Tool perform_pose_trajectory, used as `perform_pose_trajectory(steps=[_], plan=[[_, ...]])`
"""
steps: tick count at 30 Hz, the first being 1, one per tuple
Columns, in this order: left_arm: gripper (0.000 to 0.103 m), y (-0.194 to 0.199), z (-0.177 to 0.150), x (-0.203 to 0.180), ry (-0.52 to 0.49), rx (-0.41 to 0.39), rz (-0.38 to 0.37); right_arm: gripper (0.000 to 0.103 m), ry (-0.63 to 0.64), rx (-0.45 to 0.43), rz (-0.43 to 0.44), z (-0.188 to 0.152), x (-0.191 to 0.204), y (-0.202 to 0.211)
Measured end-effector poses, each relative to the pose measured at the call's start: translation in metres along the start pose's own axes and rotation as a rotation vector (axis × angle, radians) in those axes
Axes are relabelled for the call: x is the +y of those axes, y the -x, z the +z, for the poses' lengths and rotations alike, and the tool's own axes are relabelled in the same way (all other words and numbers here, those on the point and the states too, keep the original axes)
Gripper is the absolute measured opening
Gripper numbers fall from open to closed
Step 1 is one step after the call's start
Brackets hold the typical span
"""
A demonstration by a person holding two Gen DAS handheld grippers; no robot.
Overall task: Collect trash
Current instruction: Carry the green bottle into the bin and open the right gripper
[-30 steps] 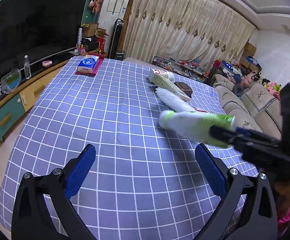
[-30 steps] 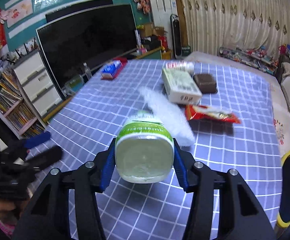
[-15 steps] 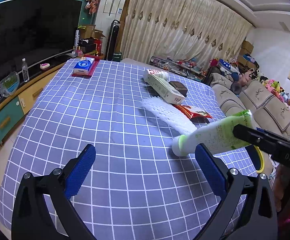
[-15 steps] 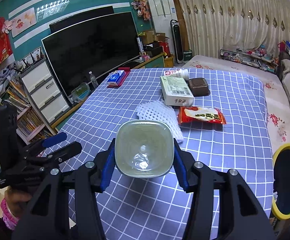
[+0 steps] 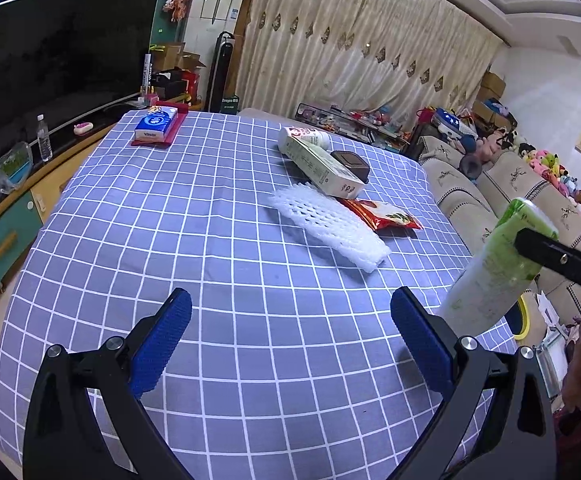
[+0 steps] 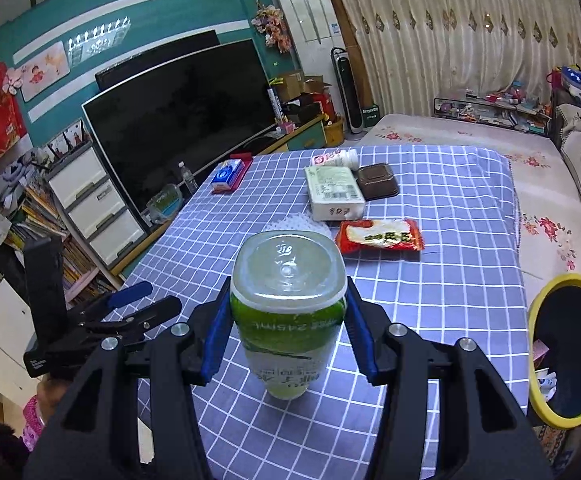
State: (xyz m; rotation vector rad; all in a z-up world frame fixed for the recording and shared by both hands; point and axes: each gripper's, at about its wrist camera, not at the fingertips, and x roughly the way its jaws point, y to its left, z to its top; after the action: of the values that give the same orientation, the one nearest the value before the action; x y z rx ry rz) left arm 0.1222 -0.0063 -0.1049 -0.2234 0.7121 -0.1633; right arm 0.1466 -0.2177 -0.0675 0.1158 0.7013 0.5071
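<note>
Green-labelled drink bottle point(image 6: 288, 312) – clamped in the right gripper point(image 6: 288, 330) – has swung cap-down off the tablecloth's point(image 5: 210, 240) right edge toward the yellow-rimmed bin point(image 6: 538, 400); left gripper point(image 5: 290, 332) gapes empty.

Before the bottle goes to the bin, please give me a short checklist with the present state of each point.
1. Right tool shut on the green bottle, pads on both sides: ok.
2. Bottle clear of the tablecloth: ok.
3. Yellow-rimmed bin within view, mouth open: ok.
4. Room left in the bin: cannot tell.
5. Left tool open, holding nothing: ok.
6. Table cleared of trash: not ok; foam net and red packet remain.
</note>
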Motion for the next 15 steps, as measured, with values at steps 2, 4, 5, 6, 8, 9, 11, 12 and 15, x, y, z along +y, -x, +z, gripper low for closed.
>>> perform_pose_trajectory(steps=[2,4,5,6,8,9,11,12,15], plan=[[0.098,-0.002,0.000,0.000,-0.003,0.004,0.001,0.050,-0.005,-0.008,-0.009,0.001,-0.003,0.004],[0.098,-0.004,0.000,-0.001,-0.004,0.009,-0.002,0.050,-0.011,-0.013,-0.008,0.000,-0.006,0.007],[0.098,-0.005,0.000,-0.002,-0.007,0.010,-0.002,0.050,-0.015,-0.016,-0.006,0.000,-0.008,0.009],[0.098,-0.006,0.000,-0.004,-0.010,0.011,-0.002,0.050,-0.021,-0.022,-0.006,0.000,-0.011,0.011],[0.098,-0.006,0.000,-0.004,-0.014,0.014,-0.003,0.050,-0.028,-0.034,-0.012,0.000,-0.014,0.017],[0.098,-0.007,0.000,-0.004,-0.016,0.016,-0.005,0.050,-0.035,-0.046,-0.021,0.001,-0.018,0.022],[0.098,-0.008,0.000,-0.005,-0.020,0.019,-0.006,0.050,-0.049,-0.073,-0.046,0.003,-0.027,0.032],[0.098,-0.008,0.000,-0.006,-0.023,0.020,-0.007,0.050,-0.059,-0.093,-0.070,0.004,-0.035,0.041],[0.098,-0.009,0.000,-0.008,-0.027,0.022,-0.008,0.050,-0.095,-0.148,-0.159,0.007,-0.058,0.063]])
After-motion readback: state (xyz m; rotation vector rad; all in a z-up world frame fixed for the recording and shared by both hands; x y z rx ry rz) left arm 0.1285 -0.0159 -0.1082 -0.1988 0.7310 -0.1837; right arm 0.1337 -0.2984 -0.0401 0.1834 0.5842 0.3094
